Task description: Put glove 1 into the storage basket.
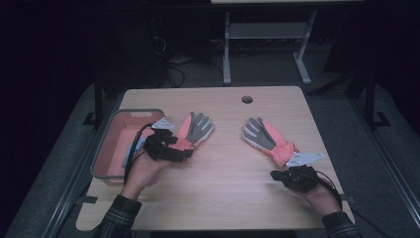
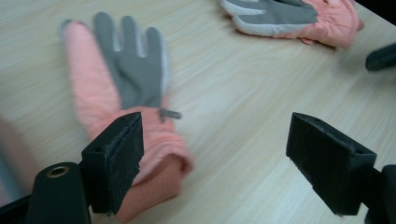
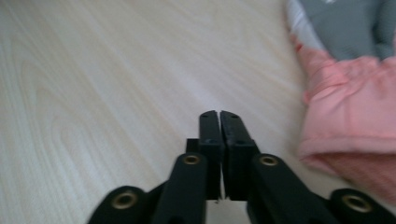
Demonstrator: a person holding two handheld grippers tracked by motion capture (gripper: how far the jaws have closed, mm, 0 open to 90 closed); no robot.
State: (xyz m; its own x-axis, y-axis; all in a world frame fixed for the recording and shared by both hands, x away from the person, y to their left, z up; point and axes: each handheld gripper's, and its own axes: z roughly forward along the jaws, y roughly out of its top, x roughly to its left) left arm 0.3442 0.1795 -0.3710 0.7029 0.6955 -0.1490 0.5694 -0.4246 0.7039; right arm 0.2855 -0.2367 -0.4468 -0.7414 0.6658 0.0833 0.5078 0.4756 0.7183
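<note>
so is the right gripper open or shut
Shut: the right gripper shows its two black jaws pressed together with nothing between them, beside the pink and grey glove.

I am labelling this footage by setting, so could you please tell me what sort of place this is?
Probably a lab or workshop recording bench: a plain wooden table with a cable hole, loose cables on the floor and a metal stand behind, in a dark room.

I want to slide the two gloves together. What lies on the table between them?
Nothing: in the high view the stretch between the left glove and the right glove is bare wooden table.
</note>
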